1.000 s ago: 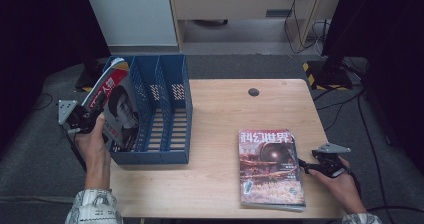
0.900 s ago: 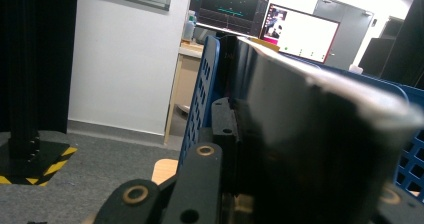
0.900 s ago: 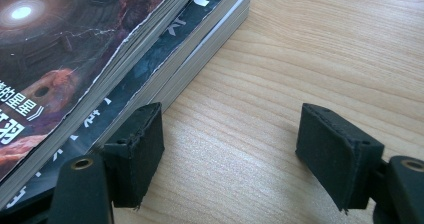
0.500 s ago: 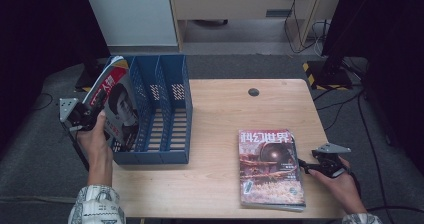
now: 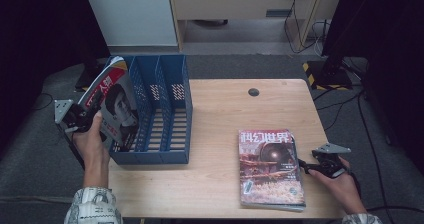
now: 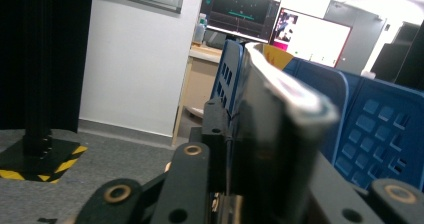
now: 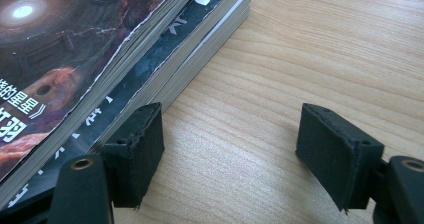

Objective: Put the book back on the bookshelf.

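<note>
The left tool [image 5: 75, 119] holds a magazine [image 5: 112, 104] at the left side of the blue rack [image 5: 170, 109]. Its jaws have just been opening a little. The magazine [image 6: 275, 134] is between them, and the pads look as if they press on it, so I judge this a loose grip.

The magazine stands on end. Its long side runs up and down, but it leans. The top points up and out, past the left wall of the rack. The bottom end looks to be down in the left slot of the rack, though I cannot see it touch the floor of the slot. The cover with the face looks toward the person and the right.

What could go wrong: the magazine leans a lot. If the tool lets go now, the top could tip over the left wall of the rack and the magazine could slide out and fall off the table [image 5: 220, 114]. It is soft, so it could also bend and slump in the slot. It would be safer to push it straight up first.

Well to the right of the rack, a pile of magazines [image 5: 270, 166] lies flat. The right tool [image 5: 312, 166] rests at the right edge of that pile with its jaws apart and nothing in them. One jaw sits just beside the pile and could nudge it.
</note>
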{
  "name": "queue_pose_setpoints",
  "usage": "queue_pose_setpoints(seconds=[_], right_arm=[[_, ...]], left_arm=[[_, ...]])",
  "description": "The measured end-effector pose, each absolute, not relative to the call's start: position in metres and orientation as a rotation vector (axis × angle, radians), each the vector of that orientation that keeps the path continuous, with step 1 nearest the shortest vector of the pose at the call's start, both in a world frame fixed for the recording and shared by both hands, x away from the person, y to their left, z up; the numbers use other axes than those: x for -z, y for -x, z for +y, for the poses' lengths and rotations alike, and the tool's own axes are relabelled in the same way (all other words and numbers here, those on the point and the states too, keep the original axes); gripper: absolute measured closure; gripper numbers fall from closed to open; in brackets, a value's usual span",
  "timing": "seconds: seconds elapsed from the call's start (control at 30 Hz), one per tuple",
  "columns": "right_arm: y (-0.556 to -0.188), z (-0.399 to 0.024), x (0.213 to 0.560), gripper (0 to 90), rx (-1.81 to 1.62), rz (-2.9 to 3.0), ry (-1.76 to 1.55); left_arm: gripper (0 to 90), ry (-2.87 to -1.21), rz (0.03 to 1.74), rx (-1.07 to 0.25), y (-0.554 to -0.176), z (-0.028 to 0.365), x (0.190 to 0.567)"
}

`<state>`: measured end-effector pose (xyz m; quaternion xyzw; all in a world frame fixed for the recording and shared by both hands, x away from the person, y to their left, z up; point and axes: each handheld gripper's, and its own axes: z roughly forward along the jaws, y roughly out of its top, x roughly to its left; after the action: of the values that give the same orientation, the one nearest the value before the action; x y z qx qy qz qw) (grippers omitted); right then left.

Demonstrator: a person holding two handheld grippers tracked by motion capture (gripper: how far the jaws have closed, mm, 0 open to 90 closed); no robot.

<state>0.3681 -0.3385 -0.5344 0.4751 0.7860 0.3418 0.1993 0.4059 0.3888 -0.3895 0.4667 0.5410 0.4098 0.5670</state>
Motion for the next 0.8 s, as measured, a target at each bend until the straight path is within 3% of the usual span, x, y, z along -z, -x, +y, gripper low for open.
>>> queue_pose_setpoints(seconds=[0.8], right_arm=[[-0.368, -0.338, 0.534, 27.0, -0.951, 2.203, -1.334]], left_arm=[[55.0, -1.158, 1.267, -0.934, -0.350, 0.384, 0.424]])
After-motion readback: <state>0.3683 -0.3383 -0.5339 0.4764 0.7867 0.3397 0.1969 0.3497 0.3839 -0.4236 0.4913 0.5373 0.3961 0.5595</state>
